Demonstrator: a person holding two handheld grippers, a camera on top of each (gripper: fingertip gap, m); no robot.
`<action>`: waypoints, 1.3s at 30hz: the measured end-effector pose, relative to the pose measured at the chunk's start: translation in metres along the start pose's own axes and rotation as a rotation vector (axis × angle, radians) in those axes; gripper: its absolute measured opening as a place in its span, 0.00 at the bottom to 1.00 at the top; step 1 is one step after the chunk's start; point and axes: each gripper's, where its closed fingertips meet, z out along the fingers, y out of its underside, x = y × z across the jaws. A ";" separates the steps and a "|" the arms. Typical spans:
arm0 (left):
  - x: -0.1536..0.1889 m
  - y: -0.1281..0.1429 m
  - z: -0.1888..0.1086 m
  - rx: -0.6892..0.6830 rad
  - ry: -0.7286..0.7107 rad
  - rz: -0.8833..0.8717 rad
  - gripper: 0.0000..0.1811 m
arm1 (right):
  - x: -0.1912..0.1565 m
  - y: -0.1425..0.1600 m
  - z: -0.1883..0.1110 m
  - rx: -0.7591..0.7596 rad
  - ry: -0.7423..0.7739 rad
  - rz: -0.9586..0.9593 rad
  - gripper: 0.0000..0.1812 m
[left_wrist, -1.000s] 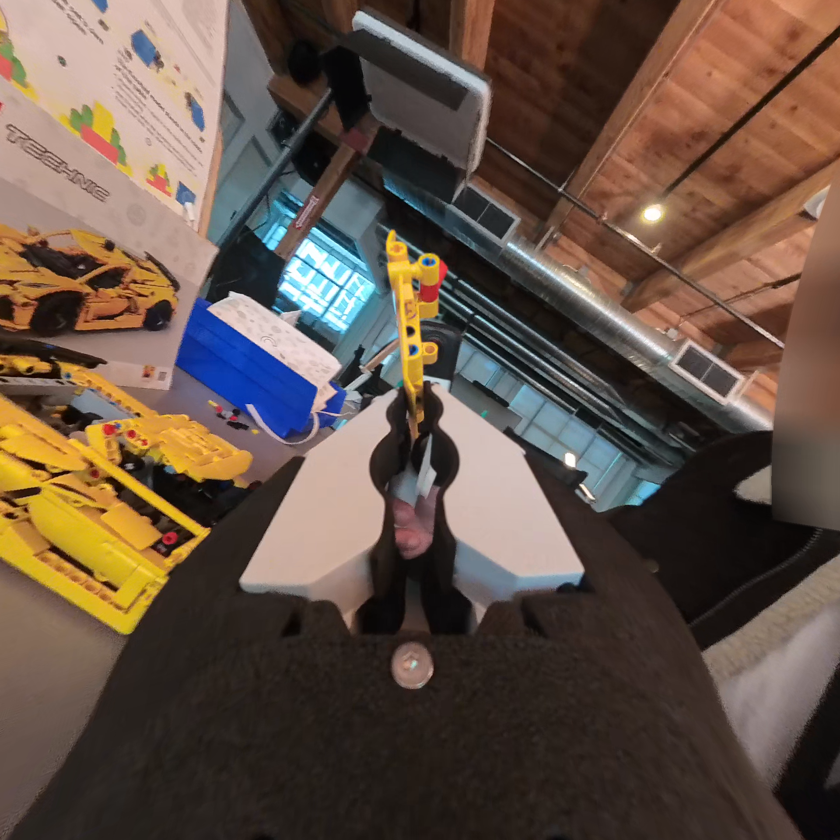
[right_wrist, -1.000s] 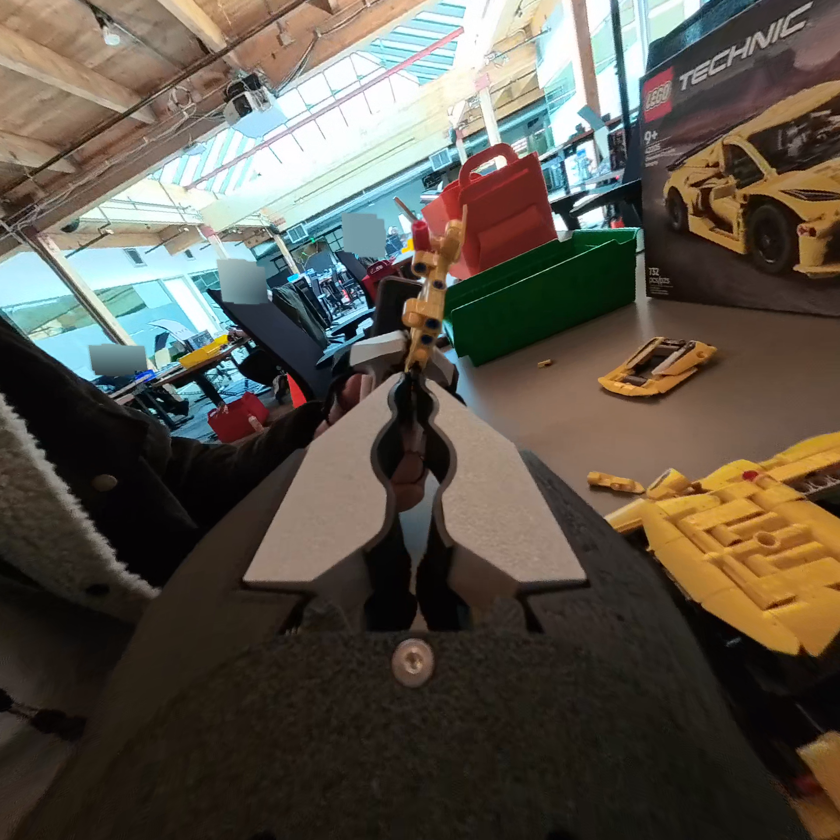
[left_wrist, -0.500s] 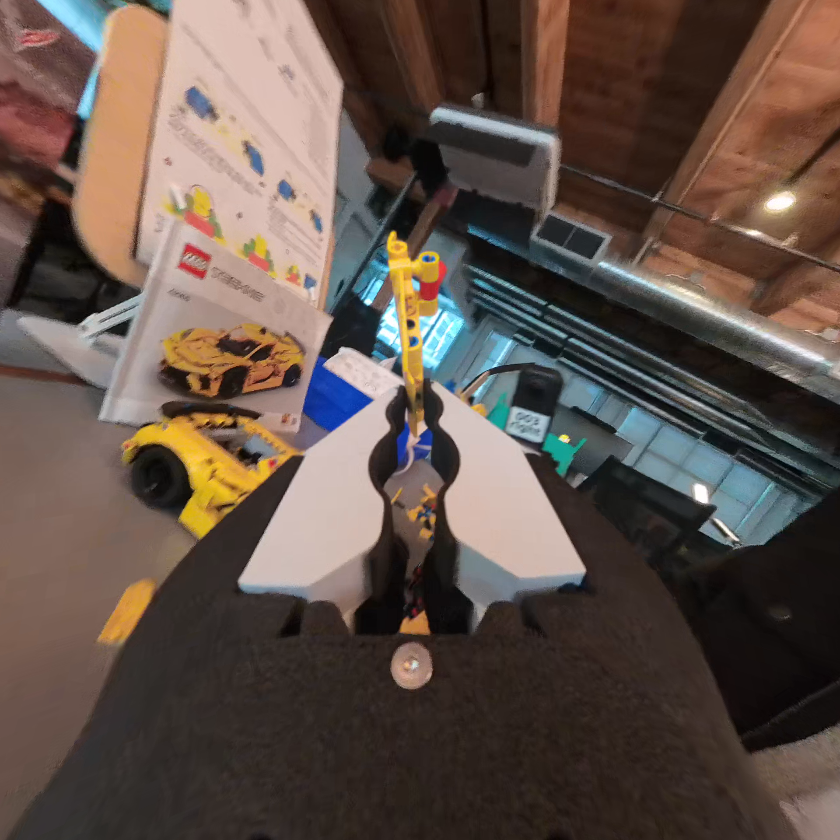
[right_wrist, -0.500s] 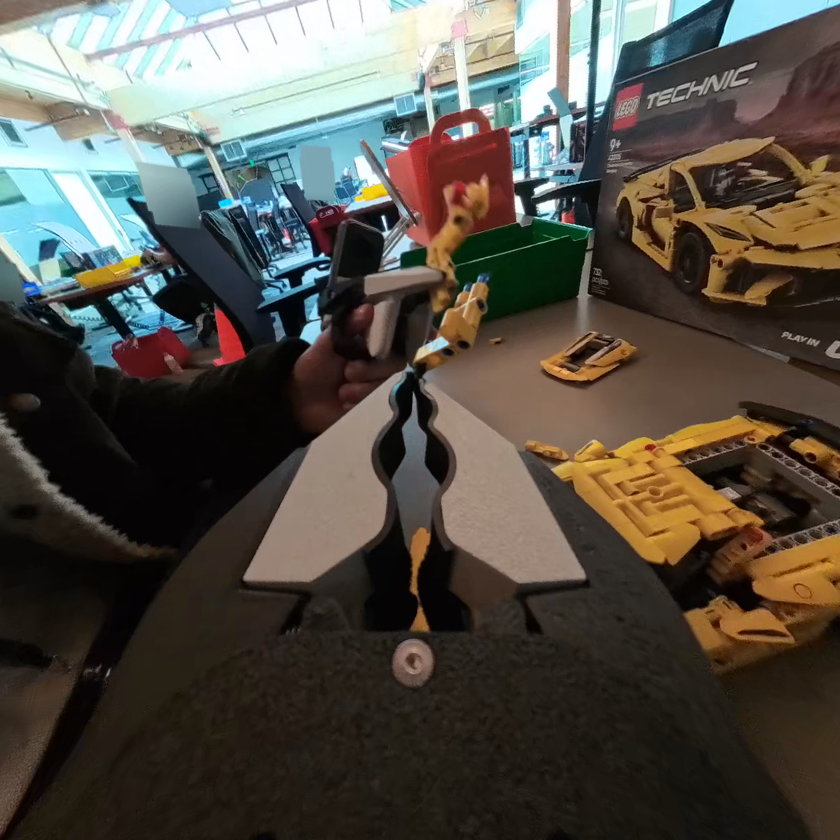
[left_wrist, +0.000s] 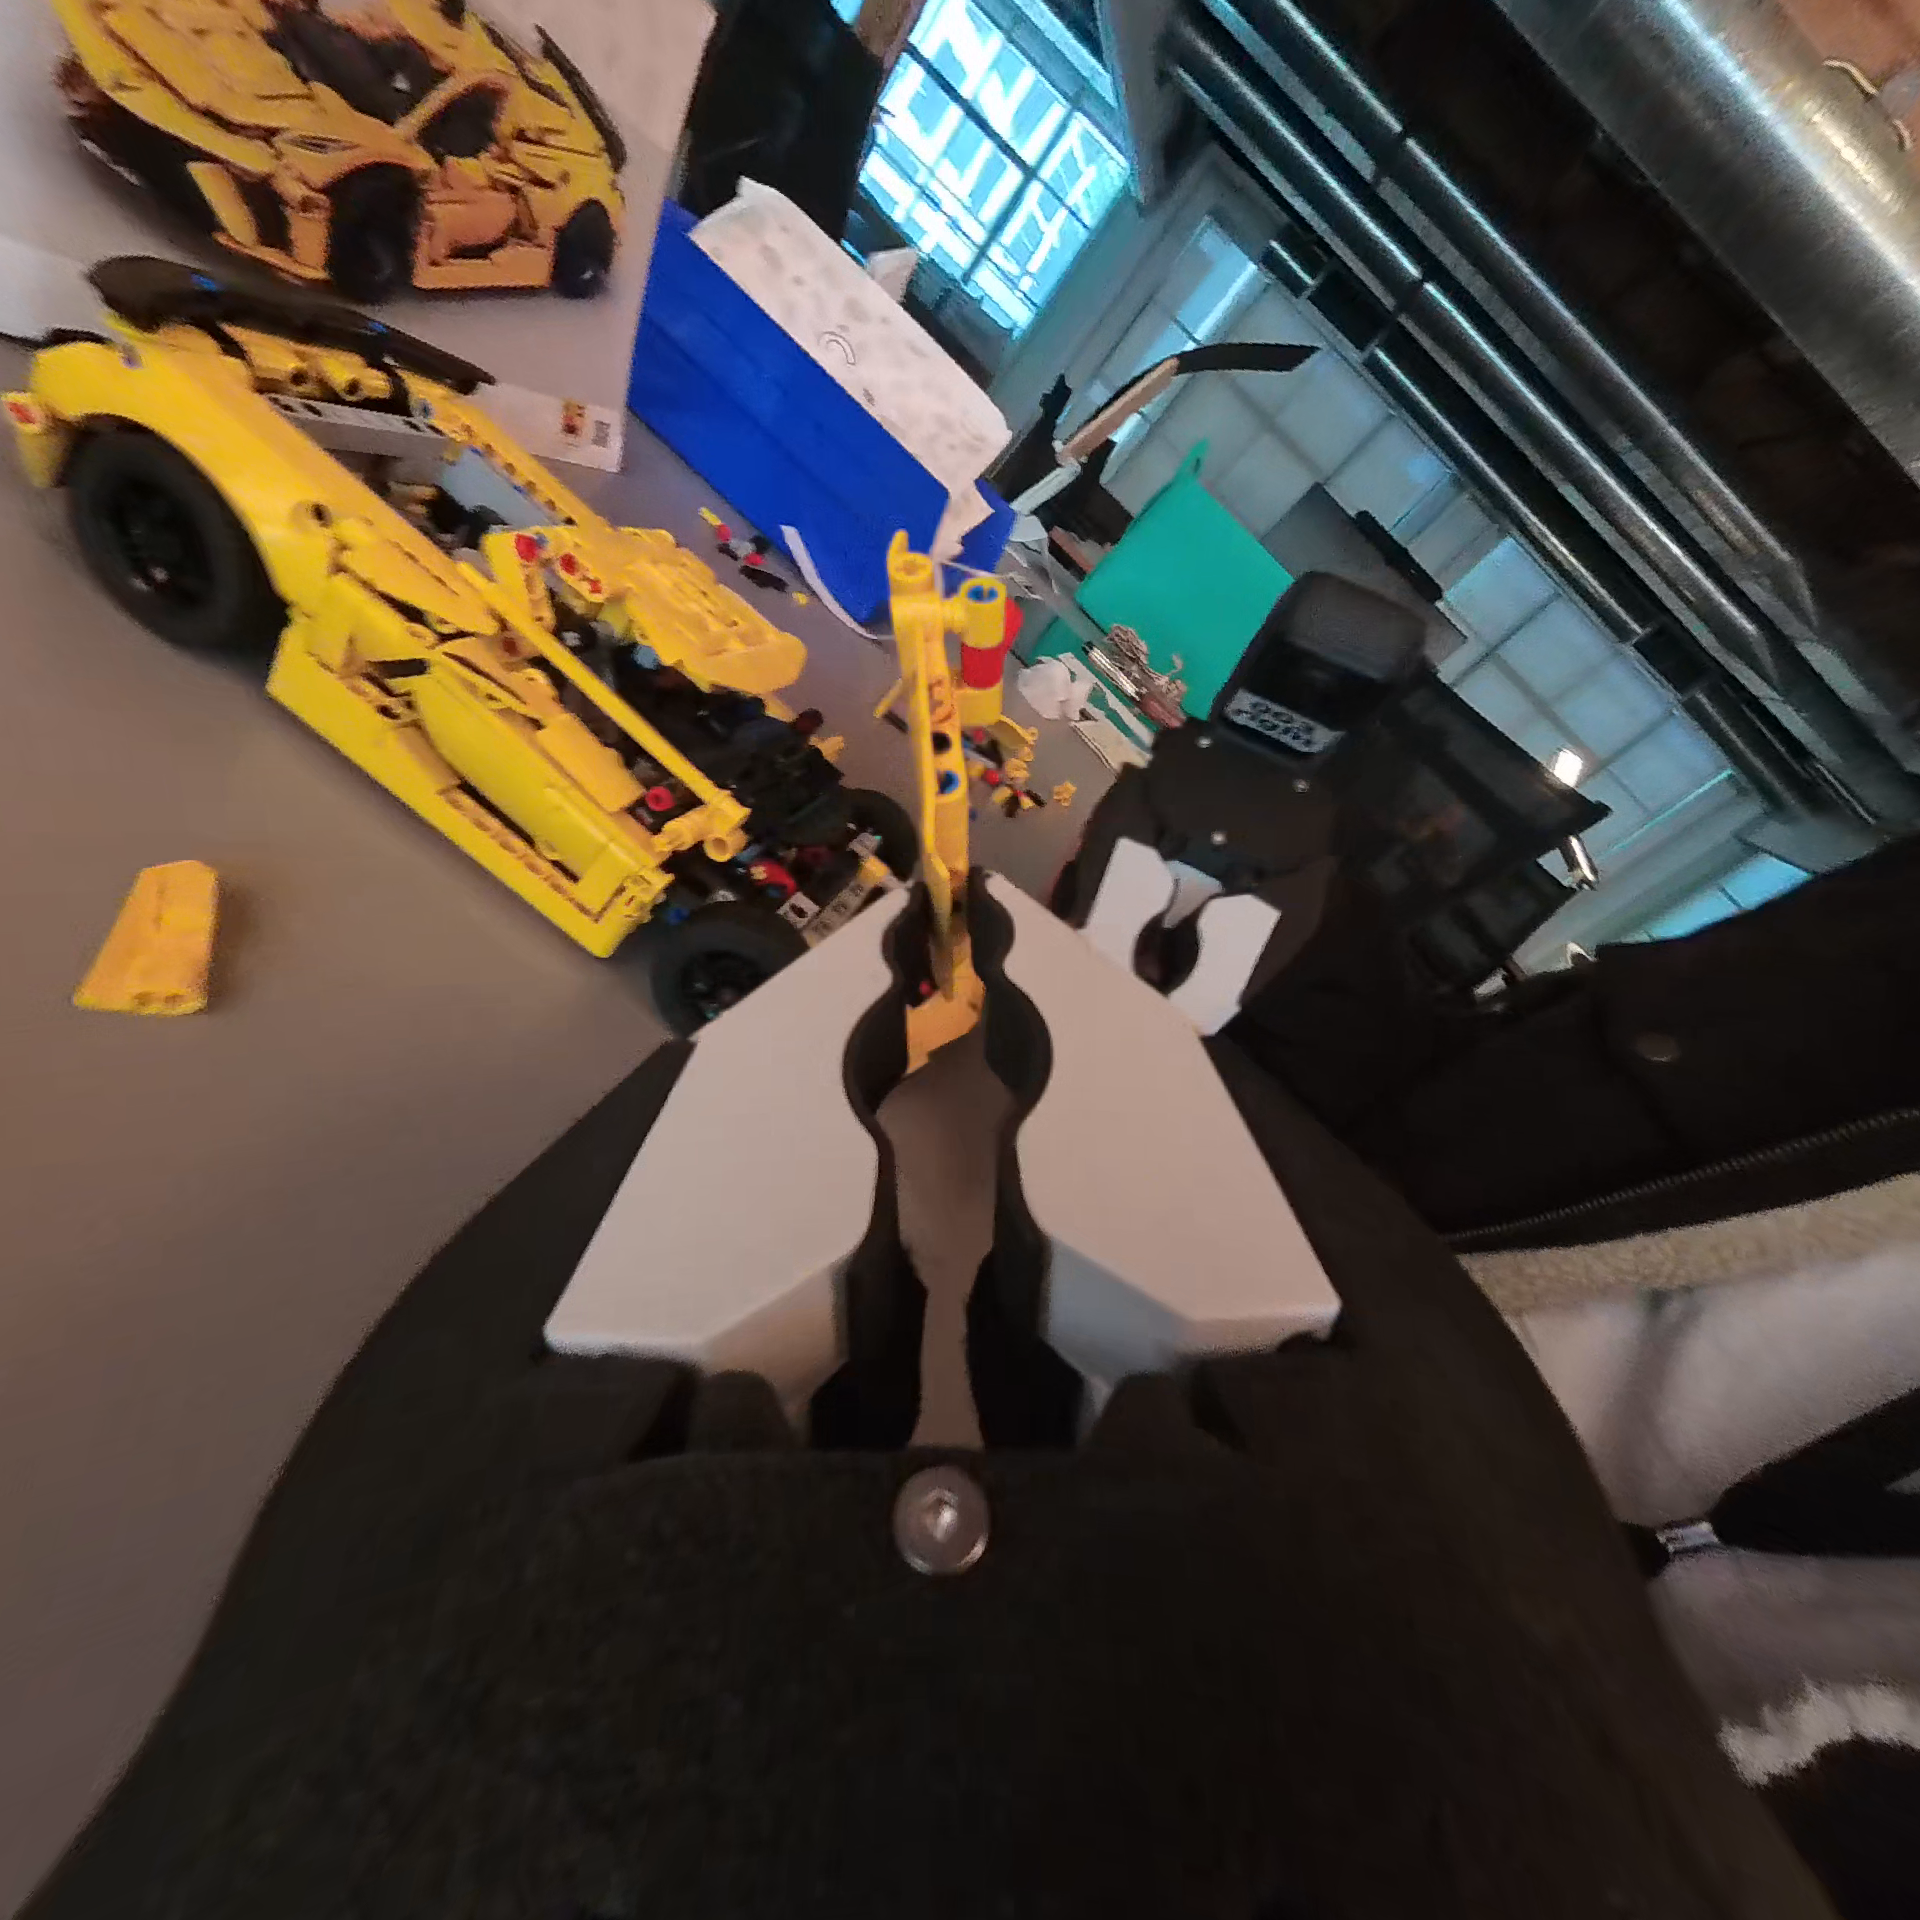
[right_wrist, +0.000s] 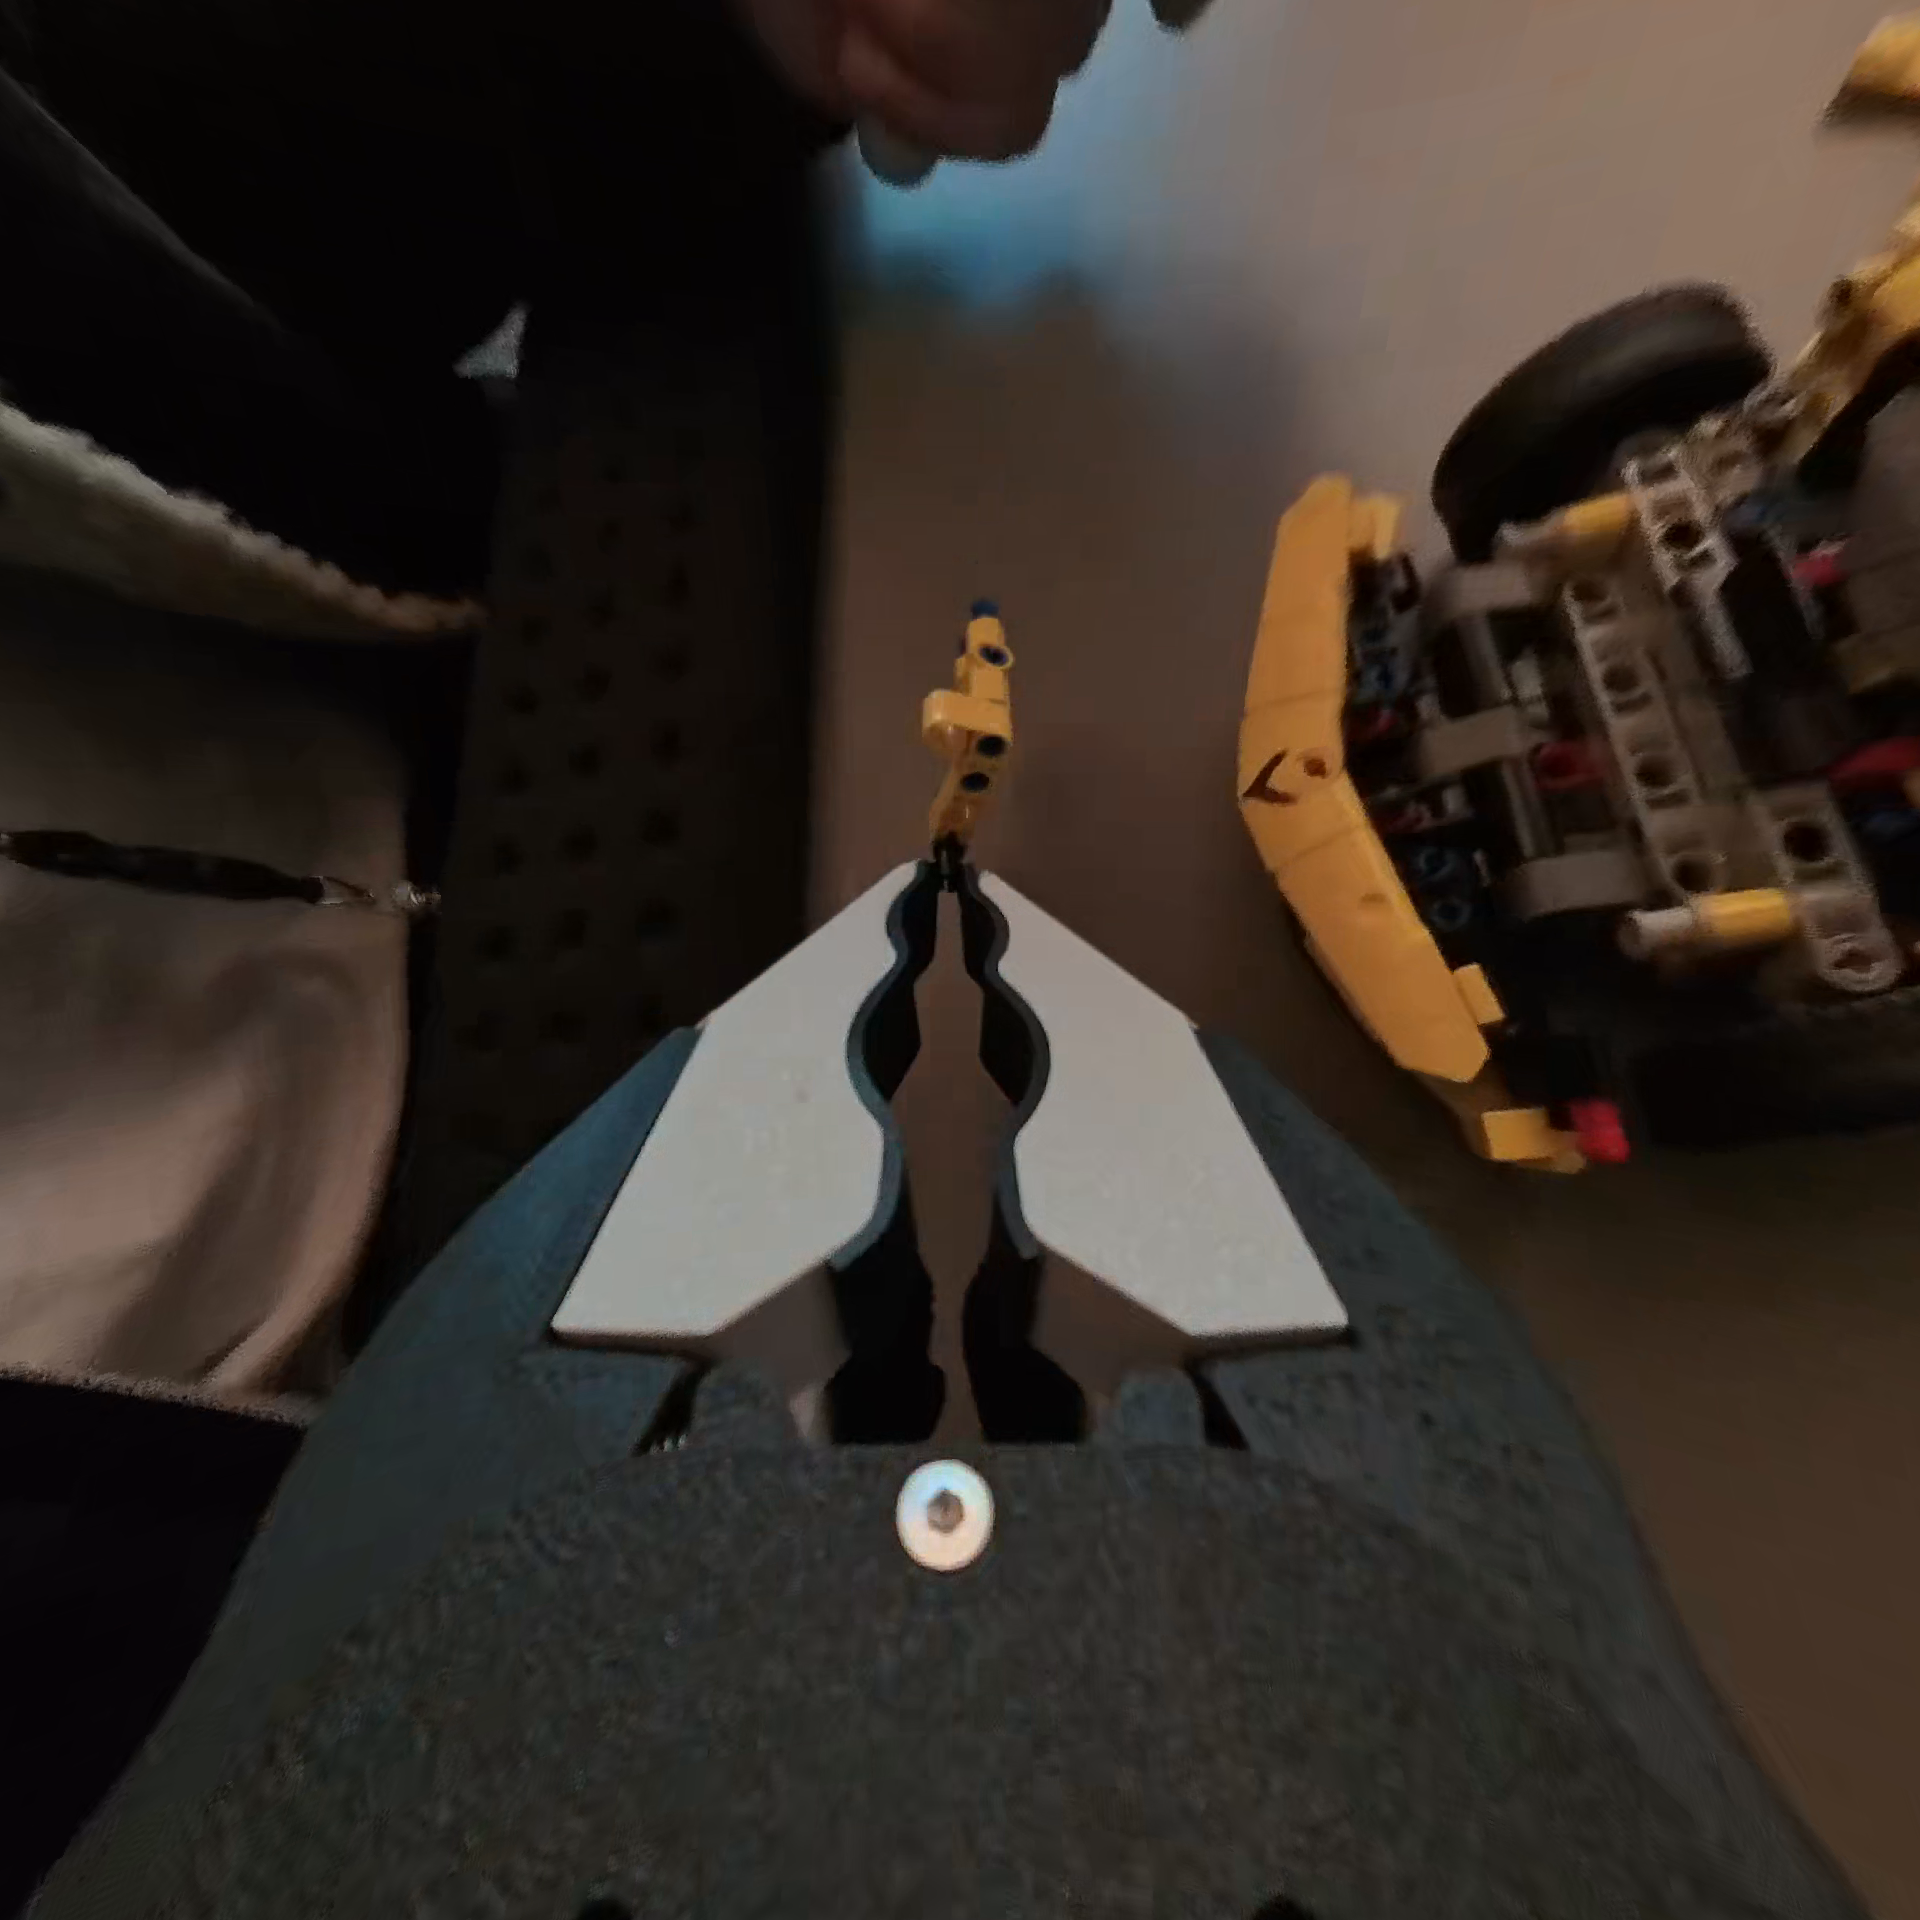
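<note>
The left gripper (left_wrist: 940, 920) is clamped on the foot of a long yellow beam piece (left_wrist: 938, 769), whose long axis runs up toward 12 o'clock and ends in a red and yellow connector at its top. The right gripper (right_wrist: 951, 883) pinches the dark end of a short yellow pin assembly (right_wrist: 971, 727), which also points to 12 o'clock.

Only the left wrist view shows the right gripper from outside, at 2 o'clock just beyond the left fingertips, along with a blue bin (left_wrist: 790, 416) at 11 o'clock and a loose yellow panel (left_wrist: 156, 940) at 9 o'clock on the grey table (left_wrist: 312, 1143). The half-built yellow car (left_wrist: 436, 665) lies at 10 o'clock there; in the right wrist view its underside (right_wrist: 1558, 790) shows at 2 o'clock.
</note>
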 end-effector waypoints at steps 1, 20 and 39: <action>0.005 0.002 0.002 -0.007 0.014 0.021 0.03 | 0.002 0.004 0.002 -0.020 0.012 0.001 0.02; 0.062 0.044 0.028 -0.186 0.175 0.384 0.04 | 0.004 -0.105 -0.067 0.664 0.012 0.065 0.25; 0.077 0.023 0.024 -0.044 0.256 0.337 0.12 | -0.015 -0.108 -0.059 0.635 -0.055 0.038 0.09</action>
